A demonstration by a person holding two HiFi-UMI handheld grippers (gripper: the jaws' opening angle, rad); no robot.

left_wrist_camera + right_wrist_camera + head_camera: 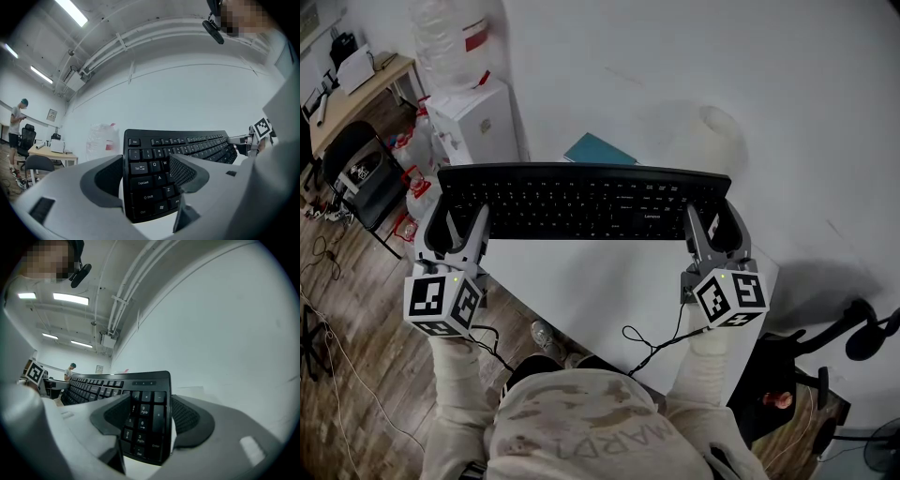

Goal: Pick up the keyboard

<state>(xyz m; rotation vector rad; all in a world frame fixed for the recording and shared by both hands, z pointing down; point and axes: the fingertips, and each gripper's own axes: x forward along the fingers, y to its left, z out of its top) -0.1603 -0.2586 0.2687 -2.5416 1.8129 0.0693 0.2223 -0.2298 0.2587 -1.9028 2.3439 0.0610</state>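
The black keyboard point(581, 202) is held across in front of me over the white table point(609, 291), its keys facing my head camera. My left gripper point(453, 227) is shut on its left end, one jaw on the key face and one behind. In the left gripper view the left gripper point(147, 173) clamps the keyboard point(187, 145) at the Tab and Shift keys. My right gripper point(717, 227) is shut on the right end. In the right gripper view the right gripper point(147, 420) pinches the keyboard point(93, 385) at the number pad. Both gripper views look up at wall and ceiling.
A teal book point(600, 150) and a white roll point(717, 141) lie on the table beyond the keyboard. A white water dispenser point(478, 122), a black chair point(366, 178) and a wooden desk point(356, 94) stand at left. A person point(18, 117) stands far off.
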